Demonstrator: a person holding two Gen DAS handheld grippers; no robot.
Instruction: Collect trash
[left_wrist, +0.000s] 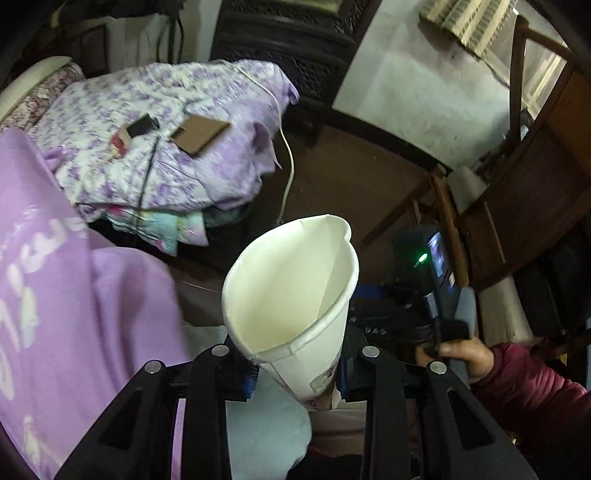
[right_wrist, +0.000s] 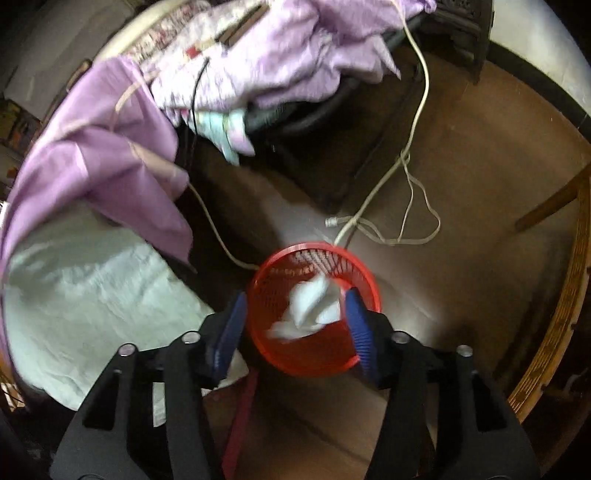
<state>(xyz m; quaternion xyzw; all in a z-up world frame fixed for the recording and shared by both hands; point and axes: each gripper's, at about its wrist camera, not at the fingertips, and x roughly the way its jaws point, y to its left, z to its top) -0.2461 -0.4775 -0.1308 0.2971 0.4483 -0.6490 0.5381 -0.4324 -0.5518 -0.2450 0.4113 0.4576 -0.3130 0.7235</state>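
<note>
Right up close, the left gripper (left_wrist: 295, 373) is clamped on the base of a crushed white paper cup (left_wrist: 295, 299), holding it up off the bed. The right gripper (right_wrist: 295, 325) hangs spread wide with nothing in it above the red mesh bin (right_wrist: 314, 354) on the floor, where crumpled white paper (right_wrist: 310, 306) already lies, so I'd say one piece is binned and the cup goes next. Farther back, a cardboard scrap (left_wrist: 199, 133) and small bits still sit on the floral quilt (left_wrist: 207, 173).
</note>
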